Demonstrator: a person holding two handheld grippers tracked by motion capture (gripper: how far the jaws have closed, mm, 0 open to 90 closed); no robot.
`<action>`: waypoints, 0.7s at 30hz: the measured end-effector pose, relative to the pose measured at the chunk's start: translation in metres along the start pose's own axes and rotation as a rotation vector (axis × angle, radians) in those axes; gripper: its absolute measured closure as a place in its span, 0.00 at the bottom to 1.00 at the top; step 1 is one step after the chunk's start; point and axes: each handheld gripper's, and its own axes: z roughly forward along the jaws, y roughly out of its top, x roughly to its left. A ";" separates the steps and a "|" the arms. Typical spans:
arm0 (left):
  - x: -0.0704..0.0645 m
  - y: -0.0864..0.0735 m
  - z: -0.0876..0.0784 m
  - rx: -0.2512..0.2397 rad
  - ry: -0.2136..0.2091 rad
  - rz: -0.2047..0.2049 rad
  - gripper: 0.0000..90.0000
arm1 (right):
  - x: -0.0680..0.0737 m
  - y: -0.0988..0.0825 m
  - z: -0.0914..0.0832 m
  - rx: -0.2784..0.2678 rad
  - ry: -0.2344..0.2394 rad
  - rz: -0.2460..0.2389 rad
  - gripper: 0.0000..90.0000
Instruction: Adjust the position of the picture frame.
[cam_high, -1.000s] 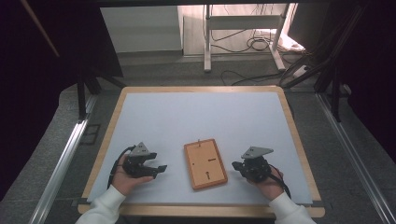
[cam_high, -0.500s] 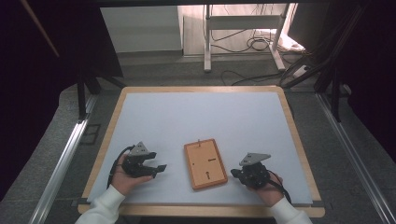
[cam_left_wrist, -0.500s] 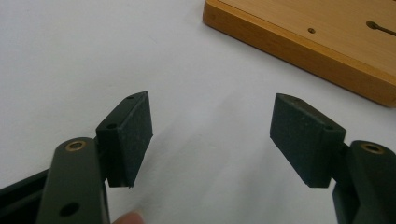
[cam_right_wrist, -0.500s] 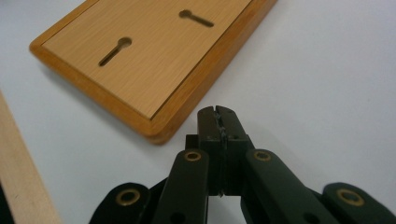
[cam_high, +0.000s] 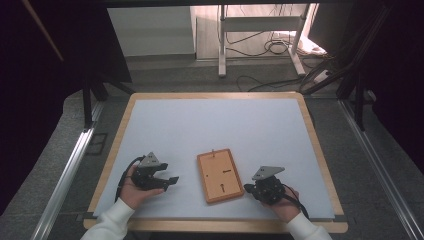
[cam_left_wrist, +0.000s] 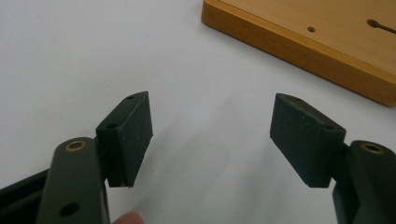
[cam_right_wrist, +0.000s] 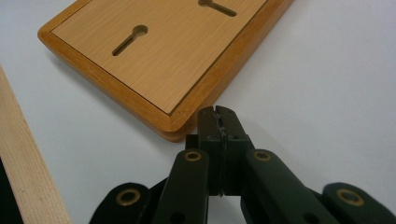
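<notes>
I have the wooden board (cam_high: 220, 175) lying flat on the white desk (cam_high: 215, 125), near the six o'clock edge and between my two hands, its back face up with two keyhole slots showing; its long axis runs roughly from twelve to six o'clock in the high view, tipped a little toward eleven. My right claw (cam_high: 248, 188) sits at the board's four o'clock corner; in the right gripper view that claw (cam_right_wrist: 219, 122) is fully closed with nothing between its jaws, its tips just beside the rounded near corner of the board (cam_right_wrist: 154, 56), which lies toward eleven o'clock from the tips; whether the tips touch the wood I cannot tell. My left claw (cam_high: 171, 179) rests at the board's nine o'clock side, apart from it; in the left gripper view that claw (cam_left_wrist: 212, 135) stands wide open and empty above bare white surface, with the board's edge (cam_left_wrist: 299, 46) off toward one o'clock. I judge the right hand the nearer one, so the coming move turns on that corner; a nudge or a pry there would act across the board's short end.
</notes>
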 end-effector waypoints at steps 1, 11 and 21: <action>0.000 0.000 0.000 -0.001 -0.001 0.000 0.33 | 0.000 0.000 0.001 -0.001 0.003 -0.004 1.00; 0.000 0.000 0.000 0.003 0.001 0.002 0.33 | 0.005 -0.001 0.001 0.011 0.000 0.007 1.00; 0.000 0.000 0.000 0.002 0.001 0.003 0.33 | 0.023 0.002 0.004 0.022 0.029 -0.027 1.00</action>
